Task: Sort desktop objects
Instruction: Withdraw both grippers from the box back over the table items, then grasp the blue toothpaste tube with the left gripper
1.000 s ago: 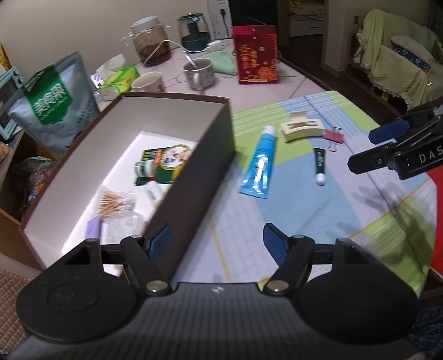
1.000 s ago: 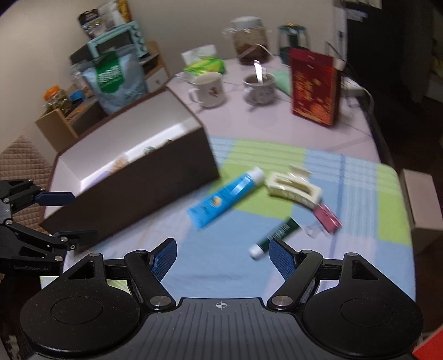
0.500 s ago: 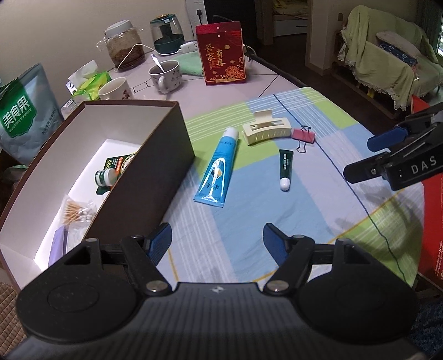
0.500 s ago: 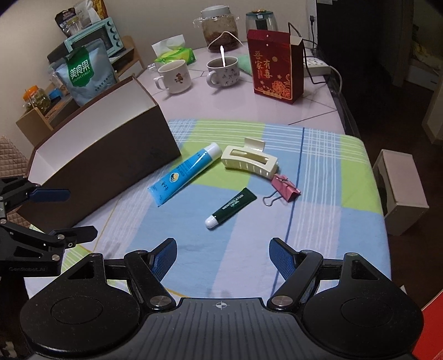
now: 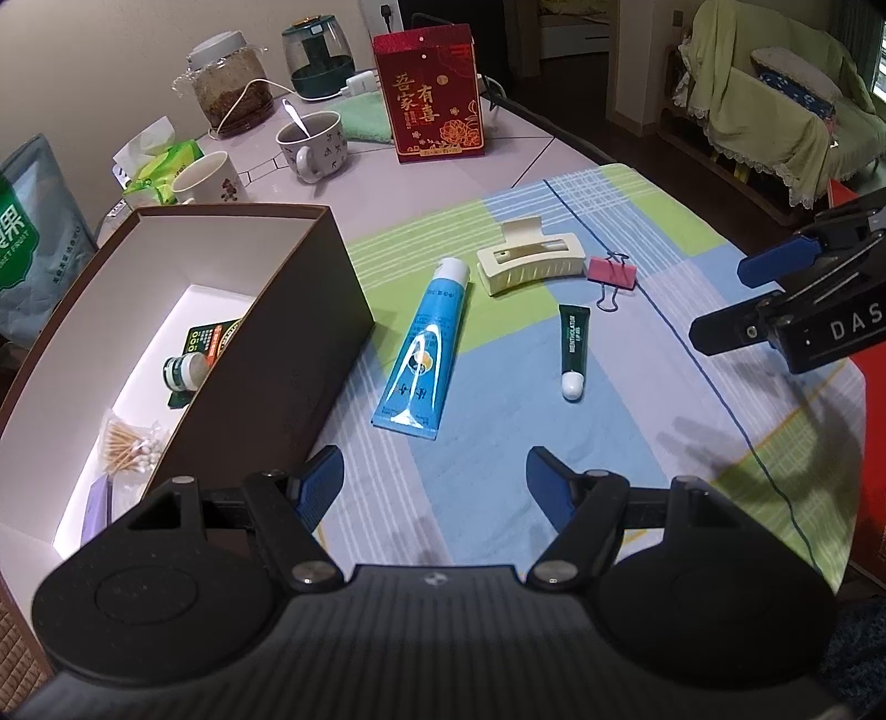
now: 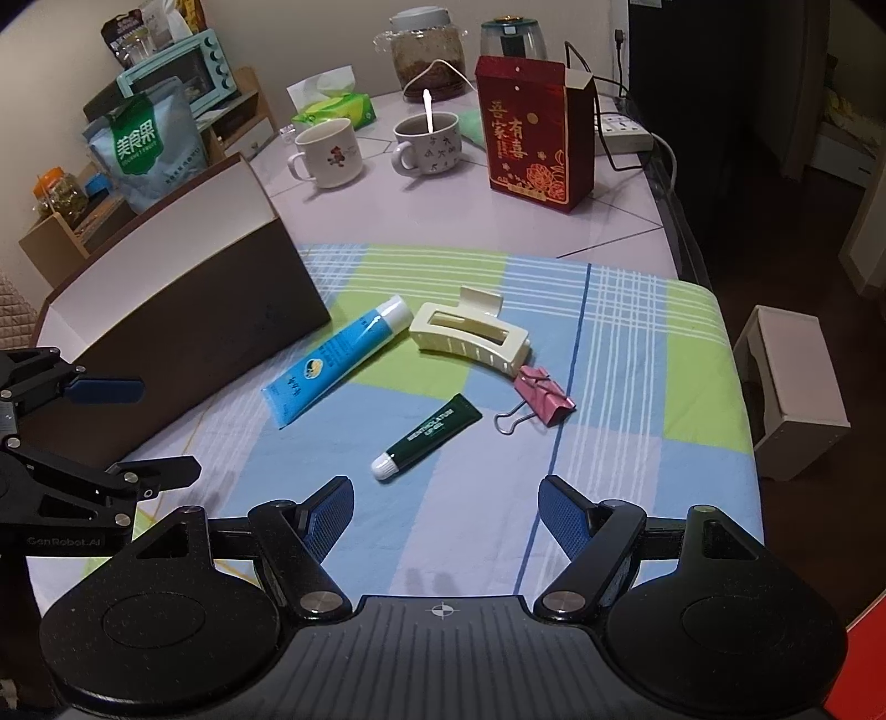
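On the checked cloth lie a blue tube [image 5: 423, 348] [image 6: 338, 364], a cream hair claw [image 5: 529, 262] [image 6: 469, 336], a pink binder clip [image 5: 613, 275] [image 6: 541, 395] and a small dark green tube [image 5: 573, 349] [image 6: 431, 435]. A brown box [image 5: 302, 354] [image 6: 183, 321] stands left of them, holding a small jar [image 5: 185, 371], a green card and cotton swabs [image 5: 130, 447]. My left gripper [image 5: 434, 484] hovers open near the box's front corner. My right gripper [image 6: 446, 507] is open, just short of the green tube. Both hold nothing.
Two mugs [image 6: 326, 152] [image 6: 429, 144], a red carton [image 6: 534, 133], a glass jar [image 6: 426, 52], tissue pack and a kettle stand at the back. A snack bag [image 6: 147, 141] sits behind the box. The table edge drops off at right, a white stool [image 6: 794, 387] beside it.
Both views have swung and steadied toward the items on the cloth. The left view shows less of the box interior. Nothing on the cloth has moved, and both grippers stay open.
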